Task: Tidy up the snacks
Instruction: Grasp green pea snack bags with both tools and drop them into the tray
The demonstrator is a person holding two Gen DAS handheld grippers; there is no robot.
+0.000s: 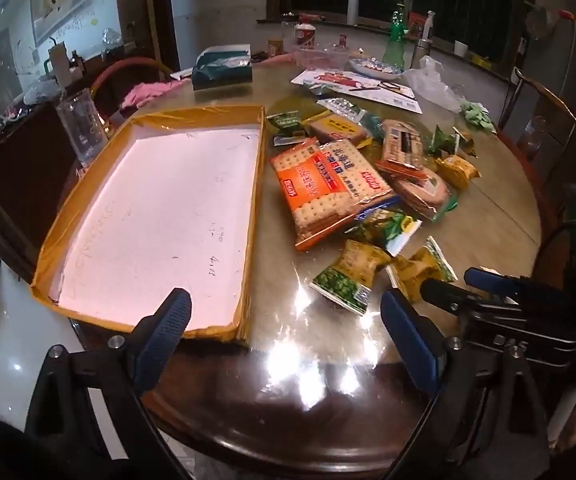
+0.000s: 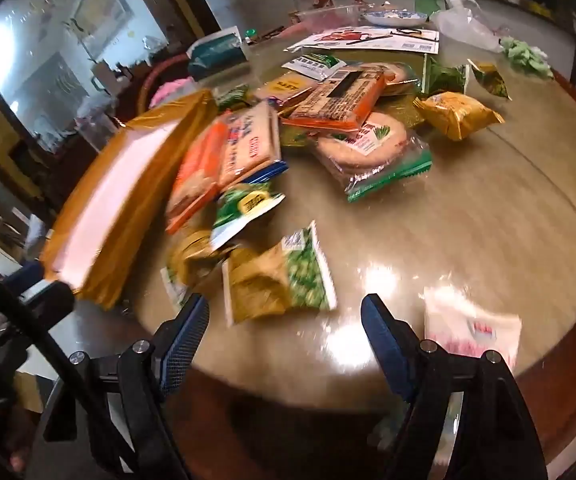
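Both grippers hover over the near edge of the round table (image 1: 499, 184), neither touching anything. Left gripper (image 1: 284, 332) has its fingers wide apart, nothing between them; one blue pad sits over the near-right corner of the tray (image 1: 254, 216), the other over bare tabletop. Right gripper (image 2: 286, 336) is likewise spread apart and empty, just short of the nearest pea pack (image 2: 284, 276).

Tray lies along the table's left edge: yellow-taped rim, white floor w/ faint pen marks, no snacks in it.

Snacks sit in a loose pile at the table's middle, just right of the tray. Orange cracker pack (image 1: 307, 196) lies nearest the tray, w/ a blue cracker pack (image 1: 351, 176) overlapping it on the right. Behind them a brown pack (image 1: 337, 128) and a biscuit sleeve (image 1: 401, 146) resting on a round-cake pack (image 1: 423, 192). A yellow pouch (image 1: 457, 170) lies toward the right edge. Nearest the grippers: three pea packs (green-and-yellow, crumpled) (image 1: 351, 276), apart from the big packs.

Right-wrist view is motion-blurred; a white packet (image 2: 473, 330) lies by the near edge, right of that gripper, label unreadable.

Far edge holds clutter: teal tissue box (image 1: 222, 70), green bottle (image 1: 395, 38), a flyer (image 1: 351, 84), plastic bag (image 1: 433, 80).
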